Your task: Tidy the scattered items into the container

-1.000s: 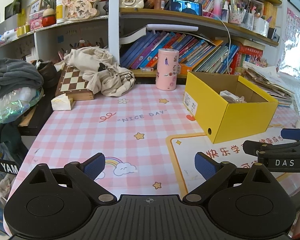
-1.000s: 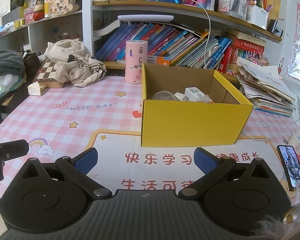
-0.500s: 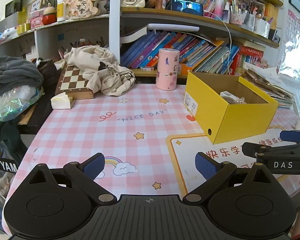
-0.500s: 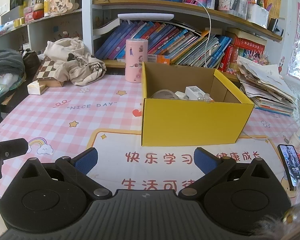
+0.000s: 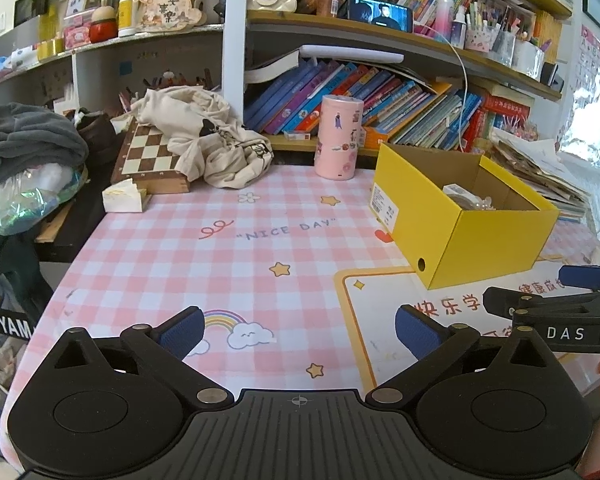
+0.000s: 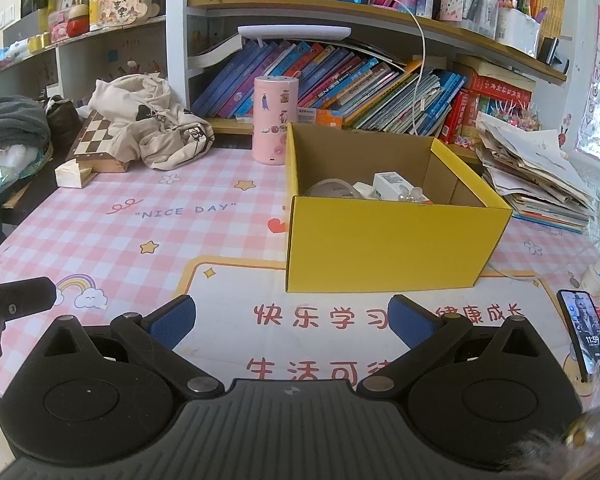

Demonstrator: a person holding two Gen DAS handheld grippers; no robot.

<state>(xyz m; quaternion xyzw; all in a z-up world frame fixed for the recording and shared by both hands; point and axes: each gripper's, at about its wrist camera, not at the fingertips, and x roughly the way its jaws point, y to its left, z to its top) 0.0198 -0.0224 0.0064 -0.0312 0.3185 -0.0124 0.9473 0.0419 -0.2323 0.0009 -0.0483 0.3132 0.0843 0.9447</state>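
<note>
Both tongs released, holding nothing: left tongs (image 5: 298, 330) and right tongs (image 6: 290, 318) hover low over the tablecloth (image 6: 100, 240) in front of the yellow box (image 6: 392, 248), likely done dropping. Items already lie inside the box: tape roll (image 6: 332, 189), small white carton (image 6: 392, 185). Phone (image 6: 588, 330) lies right of the box. Versus earlier frames: nearly unchanged, only slight camera drift.
</note>
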